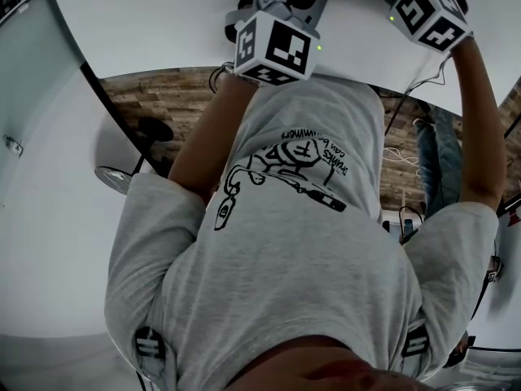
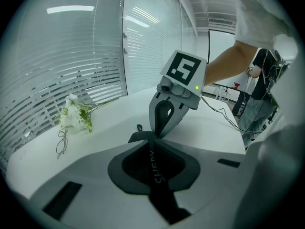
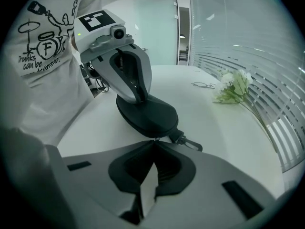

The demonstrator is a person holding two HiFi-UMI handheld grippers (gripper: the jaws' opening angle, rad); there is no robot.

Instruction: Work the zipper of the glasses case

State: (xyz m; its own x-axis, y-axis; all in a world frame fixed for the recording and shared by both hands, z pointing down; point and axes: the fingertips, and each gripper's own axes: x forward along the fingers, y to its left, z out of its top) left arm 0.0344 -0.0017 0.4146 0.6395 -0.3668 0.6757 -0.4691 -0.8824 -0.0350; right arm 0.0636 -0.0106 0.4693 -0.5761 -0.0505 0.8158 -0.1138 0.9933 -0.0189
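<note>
In the right gripper view the black glasses case [image 3: 148, 114] lies low over the white table [image 3: 224, 128]. Its far end sits between the fingers of my left gripper [image 3: 138, 98]. My right gripper [image 3: 153, 140] is shut at the case's near rim, on the small zipper pull, beside a black clip [image 3: 191, 143]. In the left gripper view my left gripper [image 2: 151, 138] is shut on the case [image 2: 139, 137], with only a dark tip and a loop showing. The right gripper [image 2: 159, 131] meets it from beyond. The head view shows both marker cubes [image 1: 273, 49] [image 1: 428, 10] but hides the case.
White flowers [image 3: 232, 86] [image 2: 74, 114] and a pair of wire-framed glasses [image 3: 204, 84] [image 2: 60, 142] lie farther along the table by the blinds. Cables [image 2: 224, 112] run off the table edge on the person's side. The round table's rim [image 1: 146, 63] curves close to the person's body.
</note>
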